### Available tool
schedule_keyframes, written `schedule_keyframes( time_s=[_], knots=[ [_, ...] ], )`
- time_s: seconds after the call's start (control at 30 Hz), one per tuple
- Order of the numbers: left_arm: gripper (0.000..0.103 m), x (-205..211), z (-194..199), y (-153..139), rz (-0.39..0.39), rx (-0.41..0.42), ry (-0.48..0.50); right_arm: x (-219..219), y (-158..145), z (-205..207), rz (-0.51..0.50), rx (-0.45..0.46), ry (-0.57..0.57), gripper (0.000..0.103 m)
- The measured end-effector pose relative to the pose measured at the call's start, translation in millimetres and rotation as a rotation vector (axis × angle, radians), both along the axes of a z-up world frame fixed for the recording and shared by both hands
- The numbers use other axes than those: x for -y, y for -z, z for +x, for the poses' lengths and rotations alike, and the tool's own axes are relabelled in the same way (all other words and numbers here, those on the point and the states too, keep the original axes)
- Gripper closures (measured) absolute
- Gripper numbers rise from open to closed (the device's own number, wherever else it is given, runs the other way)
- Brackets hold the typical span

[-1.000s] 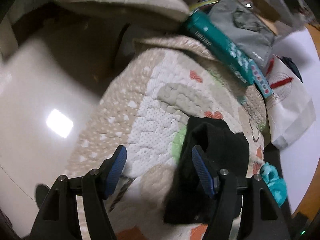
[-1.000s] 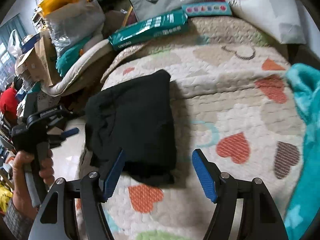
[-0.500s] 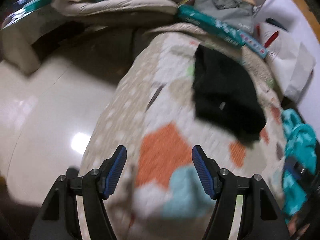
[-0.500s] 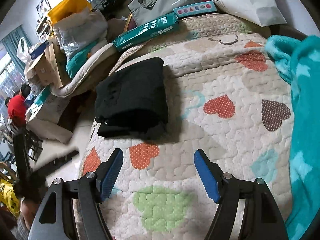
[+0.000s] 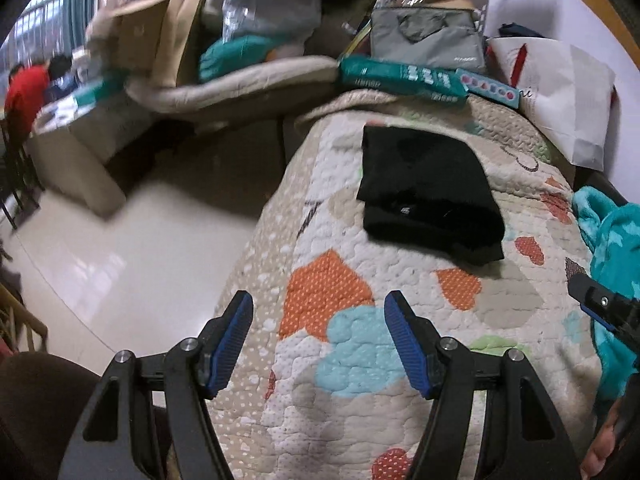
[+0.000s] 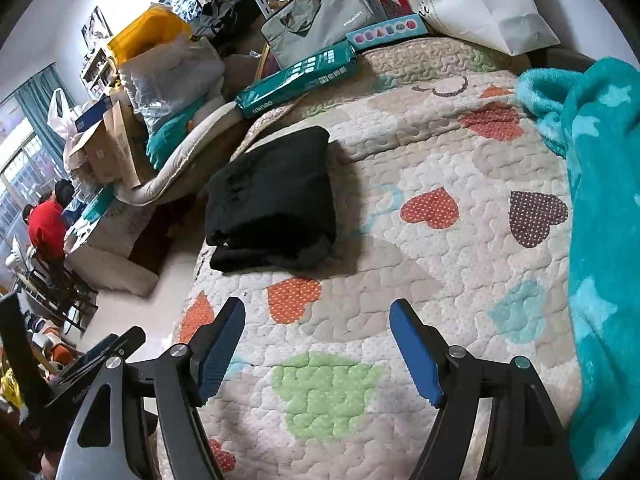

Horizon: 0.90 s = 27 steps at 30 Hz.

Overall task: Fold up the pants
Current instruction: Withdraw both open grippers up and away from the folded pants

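Observation:
The black pants (image 5: pixel 428 192) lie folded in a compact stack on the heart-patterned quilt (image 5: pixel 352 336), near the bed's left edge; they also show in the right wrist view (image 6: pixel 276 200). My left gripper (image 5: pixel 320 340) is open and empty, well back from the pants above the quilt's near part. My right gripper (image 6: pixel 318 344) is open and empty too, held back from the pants over the quilt (image 6: pixel 400 300). Part of the right gripper shows at the right edge of the left wrist view (image 5: pixel 608 308).
A teal blanket (image 6: pixel 600 220) lies along the bed's right side. A green box (image 6: pixel 300 76), a grey bag (image 6: pixel 320 16) and a white paper bag (image 6: pixel 460 0) sit at the bed's far end. The floor (image 5: pixel 120 252) drops off left of the bed.
Both grippers have pulled back from the folded pants, which now lie farther ahead. The left gripper came off the pants' edge and rose. Both stayed open.

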<state>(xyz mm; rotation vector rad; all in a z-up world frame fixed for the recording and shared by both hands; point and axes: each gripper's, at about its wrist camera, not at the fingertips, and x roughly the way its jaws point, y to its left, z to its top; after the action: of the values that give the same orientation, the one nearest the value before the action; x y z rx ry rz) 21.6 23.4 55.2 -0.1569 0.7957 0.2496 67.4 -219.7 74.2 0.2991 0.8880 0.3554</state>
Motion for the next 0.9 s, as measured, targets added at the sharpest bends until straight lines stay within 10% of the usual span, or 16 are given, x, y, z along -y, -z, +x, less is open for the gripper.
schedule_keyframes(
  time_s=[0.5, 0.9],
  knots=[
    [0.024, 9.9, 47.6, 7.8, -0.001, 0.114, 0.037, -6.2, 1.5, -7.1, -0.213, 0.089, 0.068, 0.018],
    [0.02, 6.8, 59.0, 33.9, -0.013, 0.036, 0.056, -39.6, 16.7, 3.9, -0.319, 0.11, 0.051, 0.018]
  ],
)
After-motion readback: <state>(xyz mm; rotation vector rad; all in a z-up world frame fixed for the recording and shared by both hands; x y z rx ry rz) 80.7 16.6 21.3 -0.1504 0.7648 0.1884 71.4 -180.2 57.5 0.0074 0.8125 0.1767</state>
